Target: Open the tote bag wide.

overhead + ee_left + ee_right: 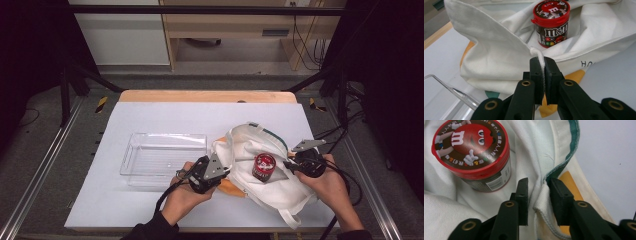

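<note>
We grip bag (pixel 260 172) rim, left gripper (pixel 543 65) clenched on it; right gripper (pixel 538 187) released astride other rim. Candy jar (pixel 264 166) inside; clear tray (pixel 165 157) unfilled.

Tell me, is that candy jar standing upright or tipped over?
Upright: the candy jar stands on its base in the cloth bag, red lid on top.

Grey floor (pixel 45 150) (cables trailing), black frame posts (pixel 65 90), pale wooden furniture (pixel 225 25) beyond the table (pixel 150 210).
</note>
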{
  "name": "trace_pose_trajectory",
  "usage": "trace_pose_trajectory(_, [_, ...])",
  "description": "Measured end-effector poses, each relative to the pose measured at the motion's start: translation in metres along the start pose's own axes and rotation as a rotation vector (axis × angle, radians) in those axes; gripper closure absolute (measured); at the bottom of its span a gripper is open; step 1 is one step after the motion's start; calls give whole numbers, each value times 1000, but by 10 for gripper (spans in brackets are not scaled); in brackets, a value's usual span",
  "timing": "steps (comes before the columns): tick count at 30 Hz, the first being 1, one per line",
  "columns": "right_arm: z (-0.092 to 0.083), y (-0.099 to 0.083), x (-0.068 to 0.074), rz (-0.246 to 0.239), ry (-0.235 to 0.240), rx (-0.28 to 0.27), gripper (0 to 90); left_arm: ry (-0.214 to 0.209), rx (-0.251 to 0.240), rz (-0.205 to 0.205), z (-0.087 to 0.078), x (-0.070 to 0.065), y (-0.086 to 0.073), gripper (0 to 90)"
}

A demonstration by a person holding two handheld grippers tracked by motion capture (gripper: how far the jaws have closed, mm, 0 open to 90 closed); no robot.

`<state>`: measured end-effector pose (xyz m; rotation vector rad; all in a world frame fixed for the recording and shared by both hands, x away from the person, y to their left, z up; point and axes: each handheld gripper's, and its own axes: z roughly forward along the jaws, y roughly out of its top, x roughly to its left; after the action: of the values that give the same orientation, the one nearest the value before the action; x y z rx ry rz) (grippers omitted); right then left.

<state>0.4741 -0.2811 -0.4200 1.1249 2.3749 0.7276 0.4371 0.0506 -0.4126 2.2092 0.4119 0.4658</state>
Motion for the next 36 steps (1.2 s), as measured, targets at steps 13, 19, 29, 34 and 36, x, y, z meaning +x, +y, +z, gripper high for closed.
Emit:
trace_pose_trajectory(13, [-21,8,-18,48,-40,-65,817,12,21,10,-9,1,-6,865])
trace_pose_trajectory(19, [-17,8,-39,102,-30,-80,818,11,27,4,-9,-1,-13,865])
trace_pose_trajectory(29, [0,-4,-51,149,-36,-63,819,6,33,-3,-7,-4,-23,866])
trace_pose_trajectory(34, [2,-6,-51,145,-38,-60,819,8,33,0,-7,-7,-24,867])
trace_pose_trajectory(36, [3,-7,-51,148,-40,-59,818,8,35,2,-6,-9,-26,867])
